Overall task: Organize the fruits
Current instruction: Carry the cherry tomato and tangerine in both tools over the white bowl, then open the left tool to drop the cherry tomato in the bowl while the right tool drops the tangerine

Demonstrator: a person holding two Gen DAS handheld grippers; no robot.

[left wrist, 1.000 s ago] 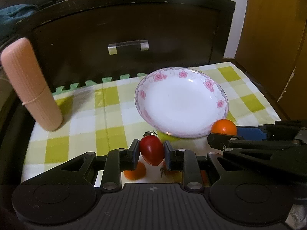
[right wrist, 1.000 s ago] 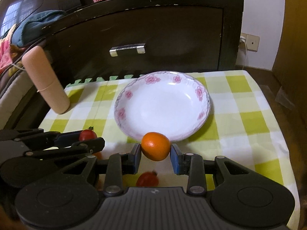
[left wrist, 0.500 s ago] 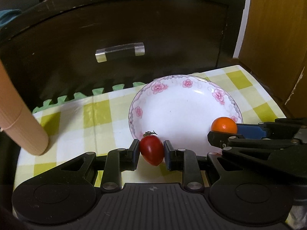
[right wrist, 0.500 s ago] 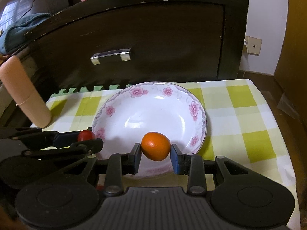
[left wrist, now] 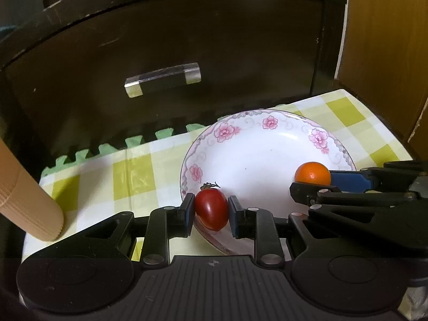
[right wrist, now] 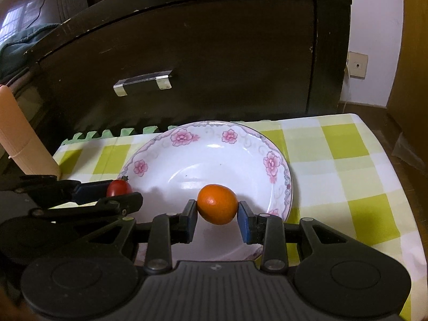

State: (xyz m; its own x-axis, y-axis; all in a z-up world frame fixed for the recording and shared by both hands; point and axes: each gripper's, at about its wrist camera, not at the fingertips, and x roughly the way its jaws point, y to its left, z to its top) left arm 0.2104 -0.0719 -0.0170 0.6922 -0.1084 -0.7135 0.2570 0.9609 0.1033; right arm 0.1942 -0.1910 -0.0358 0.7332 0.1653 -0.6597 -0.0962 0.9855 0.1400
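Left gripper [left wrist: 211, 212] clamping red tomato [left wrist: 211, 208] at plate [left wrist: 256, 157] rim, right gripper [right wrist: 217, 215] pinching orange [right wrist: 217, 207] over plate, wall socket [right wrist: 357, 65] only in right view.

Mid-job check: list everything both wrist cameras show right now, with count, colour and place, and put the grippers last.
plate: 1, white with pink flowers, centre of the cloth
tomato: 1, red, held over the plate's near left rim
orange fruit: 1, orange, held over the plate's near part
checked cloth: 1, yellow-green and white, under the plate
cylinder: 1, peach, ribbed, left edge of the cloth
dark cabinet: 1, behind the cloth, metal handle
left gripper: 1, black, shut on the tomato
right gripper: 1, black, shut on the orange fruit
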